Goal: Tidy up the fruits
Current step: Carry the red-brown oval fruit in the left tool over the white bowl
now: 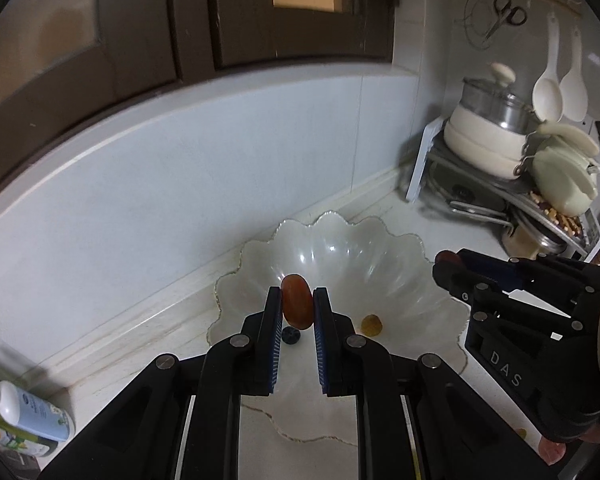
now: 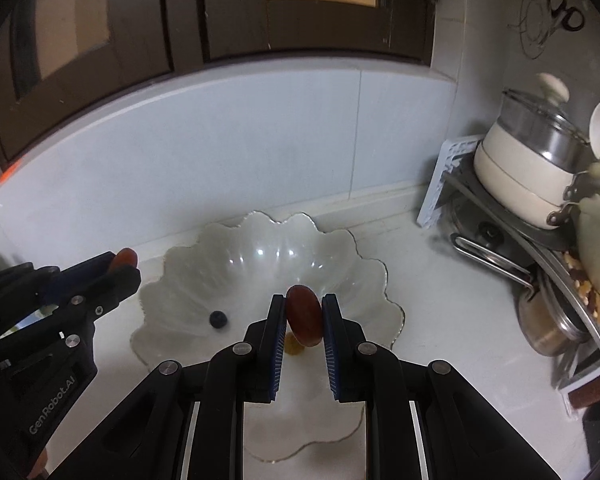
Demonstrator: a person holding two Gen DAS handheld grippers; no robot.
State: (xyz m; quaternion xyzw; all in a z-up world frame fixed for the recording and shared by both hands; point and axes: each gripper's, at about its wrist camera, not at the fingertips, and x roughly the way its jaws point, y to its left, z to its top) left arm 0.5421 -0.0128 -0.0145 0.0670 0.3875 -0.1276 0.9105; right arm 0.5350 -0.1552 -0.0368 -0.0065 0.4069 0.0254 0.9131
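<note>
A clear scalloped glass bowl [image 1: 380, 248] sits on the white counter by the wall; it also shows in the right wrist view [image 2: 260, 240]. My left gripper [image 1: 297, 300] is shut on an orange-red oval fruit [image 1: 296, 306] and holds it above the bowl. My right gripper [image 2: 303, 312] is shut on a dark red oval fruit [image 2: 304, 320], also above the bowl. In the bowl lie a blueberry [image 2: 218, 320] and a small yellow fruit [image 1: 371, 325]. Each gripper shows in the other's view: the right one [image 1: 446, 266], the left one [image 2: 126, 262].
A rack in the right corner holds a cream pot with a glass lid [image 2: 528, 160], pans and lids. Two white spoons [image 1: 548, 92] and scissors [image 1: 508, 12] hang on the wall. A white bottle [image 1: 24, 412] lies at the counter's left. Dark window frames stand above the backsplash.
</note>
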